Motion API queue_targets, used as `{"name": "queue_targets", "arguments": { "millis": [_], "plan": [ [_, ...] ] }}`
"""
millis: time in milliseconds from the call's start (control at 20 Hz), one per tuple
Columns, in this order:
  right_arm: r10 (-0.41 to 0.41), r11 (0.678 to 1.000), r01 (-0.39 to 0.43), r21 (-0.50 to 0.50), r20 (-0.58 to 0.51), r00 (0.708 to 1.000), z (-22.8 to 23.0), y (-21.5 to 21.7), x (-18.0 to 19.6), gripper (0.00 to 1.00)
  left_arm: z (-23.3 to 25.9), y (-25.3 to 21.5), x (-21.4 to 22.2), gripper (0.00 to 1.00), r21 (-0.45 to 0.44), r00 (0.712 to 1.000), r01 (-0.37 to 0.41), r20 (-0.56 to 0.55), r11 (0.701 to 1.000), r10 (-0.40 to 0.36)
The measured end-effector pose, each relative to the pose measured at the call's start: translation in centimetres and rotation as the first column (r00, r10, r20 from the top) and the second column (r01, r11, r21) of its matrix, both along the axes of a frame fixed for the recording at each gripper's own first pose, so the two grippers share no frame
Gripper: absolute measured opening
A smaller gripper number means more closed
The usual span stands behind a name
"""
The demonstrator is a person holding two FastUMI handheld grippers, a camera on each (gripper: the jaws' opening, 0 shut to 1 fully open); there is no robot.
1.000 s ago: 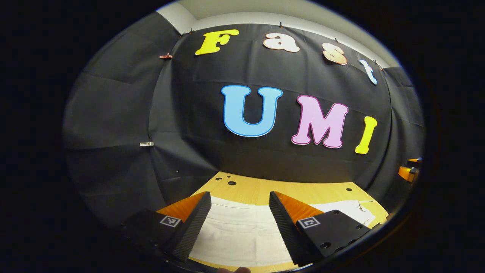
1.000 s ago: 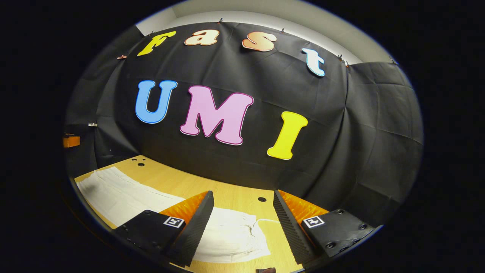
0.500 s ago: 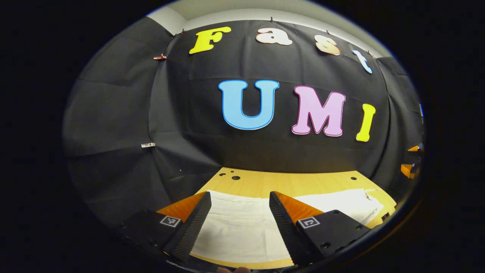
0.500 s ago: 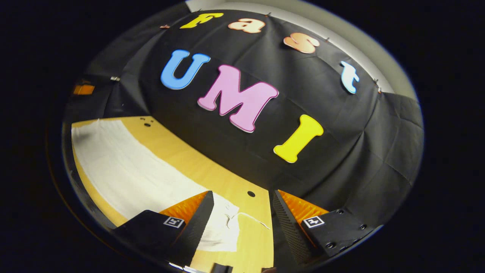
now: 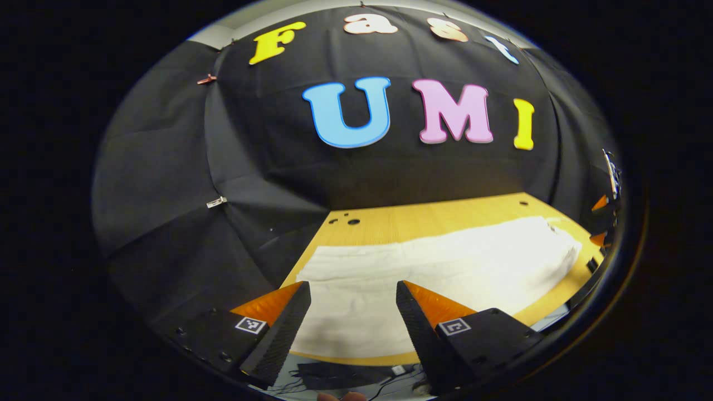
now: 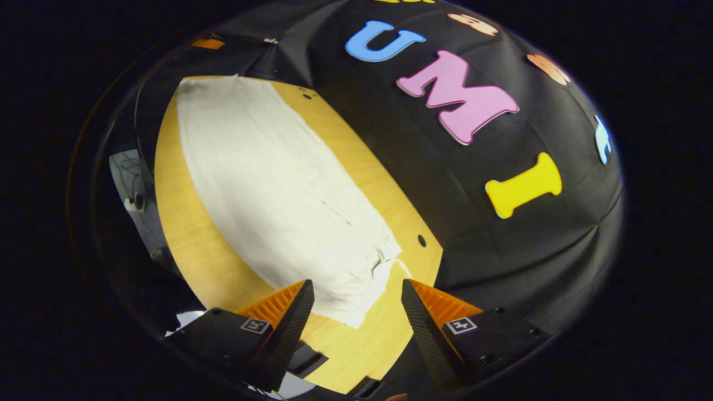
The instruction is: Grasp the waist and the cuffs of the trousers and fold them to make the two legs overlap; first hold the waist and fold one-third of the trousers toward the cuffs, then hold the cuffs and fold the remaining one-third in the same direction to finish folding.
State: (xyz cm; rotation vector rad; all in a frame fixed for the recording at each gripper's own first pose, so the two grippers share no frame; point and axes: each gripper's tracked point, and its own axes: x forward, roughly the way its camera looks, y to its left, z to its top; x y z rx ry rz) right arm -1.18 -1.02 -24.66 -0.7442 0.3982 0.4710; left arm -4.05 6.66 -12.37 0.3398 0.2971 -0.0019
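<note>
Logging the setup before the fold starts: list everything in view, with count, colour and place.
trousers: one, white, flat along the table, legs already overlapped, drawstring end nearest the right claw
table: one, light wood, with small dark holes near its far edge, under the trousers
wall: black cloth, behind and beside the table
cables: dark, on the floor below the table's near edge
left claw: one, open, above the trousers' other end
right claw: one, open, above the drawstring end, holding nothing
</note>
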Motion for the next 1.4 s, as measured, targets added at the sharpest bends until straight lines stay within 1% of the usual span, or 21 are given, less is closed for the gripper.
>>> {"name": "queue_targets", "arguments": {
  "millis": [50,100,200,300,350,450,550,600,700,800,900,950,1000,1050,1100,1150,1200,1250,1300,1350,1400],
  "plan": [
    [0.021,1.000,-0.022,-0.022,-0.030,0.999,-1.6,0.0,-0.4,0.98,-1.6,0.8,-0.6,0.97,0.045,0.999,0.016,-0.046,0.999,-0.013],
    [0.039,0.998,-0.042,-0.044,-0.056,0.998,-3.0,0.1,-0.8,0.98,-3.2,1.5,-1.3,1.00,0.094,0.994,0.043,-0.103,0.995,-0.033],
    [0.063,0.994,-0.072,-0.083,-0.103,0.993,-5.7,-0.1,-1.0,0.98,-6.8,3.1,-2.2,0.97,0.212,0.977,0.109,-0.205,0.971,-0.065],
    [0.076,0.990,-0.090,-0.105,-0.130,0.989,-7.2,0.0,-0.9,0.98,-10.0,4.6,-2.8,0.97,0.316,0.946,0.185,-0.314,0.931,-0.081],
    [0.080,0.989,-0.096,-0.110,-0.138,0.987,-7.6,0.2,-0.8,0.98,-11.3,5.3,-2.9,0.98,0.353,0.928,0.223,-0.362,0.909,-0.087],
    [0.093,0.987,-0.112,-0.118,-0.152,0.984,-8.5,0.6,-0.7,0.97,-13.5,6.4,-2.6,0.98,0.397,0.890,0.289,-0.447,0.871,-0.092],
    [0.105,0.983,-0.127,-0.132,-0.163,0.981,-9.3,1.0,-0.5,0.97,-14.9,7.6,-2.3,0.98,0.438,0.860,0.331,-0.504,0.836,-0.076],
    [0.105,0.981,-0.129,-0.143,-0.163,0.981,-9.5,1.0,-0.3,0.98,-15.4,8.2,-1.9,0.97,0.454,0.846,0.350,-0.528,0.819,-0.069],
    [0.099,0.982,-0.120,-0.145,-0.146,0.984,-9.5,1.1,0.2,0.96,-15.6,9.0,-0.9,0.98,0.478,0.828,0.381,-0.557,0.791,-0.063],
    [0.083,0.985,-0.103,-0.135,-0.143,0.986,-9.4,1.1,0.5,0.96,-15.9,9.4,0.1,0.97,0.482,0.809,0.408,-0.585,0.776,-0.062],
    [0.071,0.988,-0.090,-0.127,-0.146,0.987,-9.5,1.1,0.7,0.96,-16.7,9.9,1.0,0.97,0.494,0.776,0.450,-0.628,0.744,-0.053],
    [0.068,0.988,-0.087,-0.127,-0.146,0.987,-9.4,1.1,0.8,0.96,-17.1,9.5,0.6,0.97,0.464,0.746,0.496,-0.660,0.735,-0.086],
    [0.070,0.988,-0.088,-0.129,-0.143,0.987,-9.4,1.2,0.8,0.96,-17.3,9.5,0.8,0.96,0.452,0.718,0.526,-0.691,0.720,-0.091],
    [0.072,0.987,-0.091,-0.133,-0.138,0.988,-9.3,1.2,1.0,0.96,-16.9,9.6,1.0,0.93,0.443,0.698,0.554,-0.708,0.705,-0.103],
    [0.075,0.986,-0.093,-0.135,-0.135,0.988,-9.2,1.3,1.1,0.96,-16.7,10.0,1.4,0.95,0.450,0.689,0.569,-0.718,0.688,-0.100],
    [0.075,0.986,-0.093,-0.135,-0.135,0.988,-9.2,1.3,1.3,0.95,-16.5,10.2,1.9,0.95,0.466,0.687,0.578,-0.721,0.670,-0.091],
    [0.073,0.987,-0.091,-0.133,-0.136,0.988,-9.3,1.3,1.3,0.96,-15.9,10.4,2.8,0.95,0.497,0.698,0.581,-0.711,0.645,-0.080],
    [0.071,0.988,-0.089,-0.130,-0.136,0.988,-9.3,1.3,1.4,0.96,-15.8,10.5,3.4,0.95,0.512,0.699,0.591,-0.710,0.623,-0.079],
    [0.067,0.988,-0.084,-0.128,-0.135,0.989,-9.3,1.3,1.5,0.96,-16.0,10.3,3.7,0.95,0.516,0.692,0.604,-0.717,0.608,-0.080],
    [0.064,0.989,-0.081,-0.126,-0.132,0.989,-9.2,1.3,1.5,0.96,-16.3,10.1,3.8,0.95,0.512,0.678,0.622,-0.730,0.593,-0.081],
    [0.060,0.989,-0.076,-0.124,-0.132,0.990,-9.3,1.3,1.6,0.96,-16.7,9.9,3.9,0.95,0.509,0.664,0.644,-0.742,0.571,-0.089]
  ]
}}
